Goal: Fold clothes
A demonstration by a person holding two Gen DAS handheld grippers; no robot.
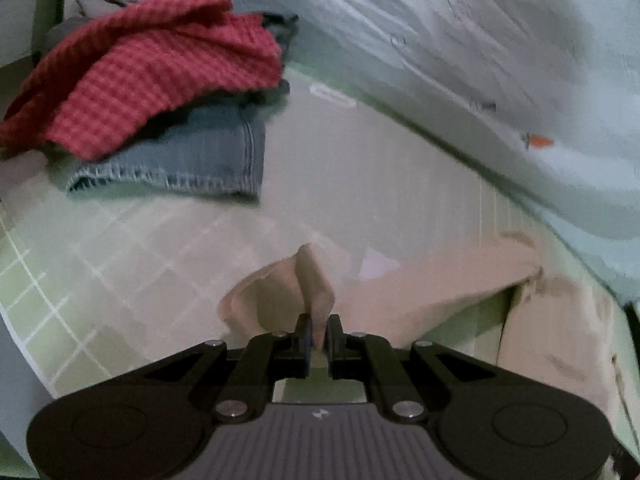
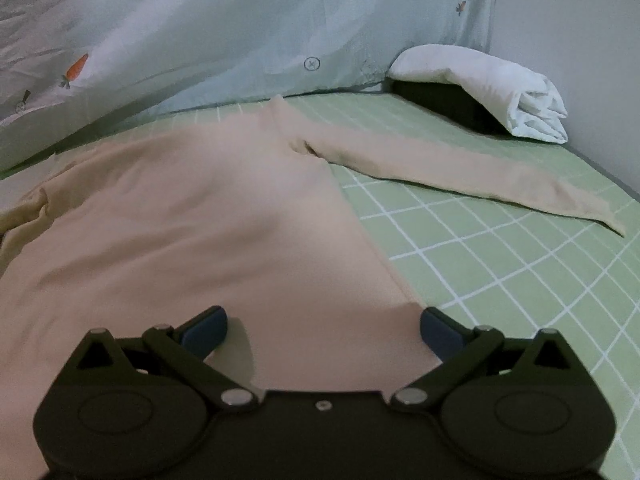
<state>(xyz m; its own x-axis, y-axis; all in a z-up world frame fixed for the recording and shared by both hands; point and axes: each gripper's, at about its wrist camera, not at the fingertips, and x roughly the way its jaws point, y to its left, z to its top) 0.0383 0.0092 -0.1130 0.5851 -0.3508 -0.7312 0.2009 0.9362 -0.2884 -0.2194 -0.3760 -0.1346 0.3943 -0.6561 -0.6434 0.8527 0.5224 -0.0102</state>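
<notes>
A beige long-sleeved top (image 2: 192, 216) lies flat on the green checked bed sheet (image 2: 500, 248). Its right sleeve (image 2: 460, 168) stretches out toward the right. My right gripper (image 2: 322, 330) hovers open over the top's near hem, touching nothing. In the left wrist view my left gripper (image 1: 319, 338) is shut on the cuff end of the other beige sleeve (image 1: 420, 280), which is lifted and trails off to the right toward the top's body (image 1: 560, 344). The picture there is blurred.
A pile of clothes with a red waffle-knit piece (image 1: 140, 68) over blue jeans (image 1: 200, 160) sits ahead of the left gripper. A pale green quilt with carrot prints (image 2: 240, 28) lies along the far side. A white pillow (image 2: 480, 92) is at the back right by the wall.
</notes>
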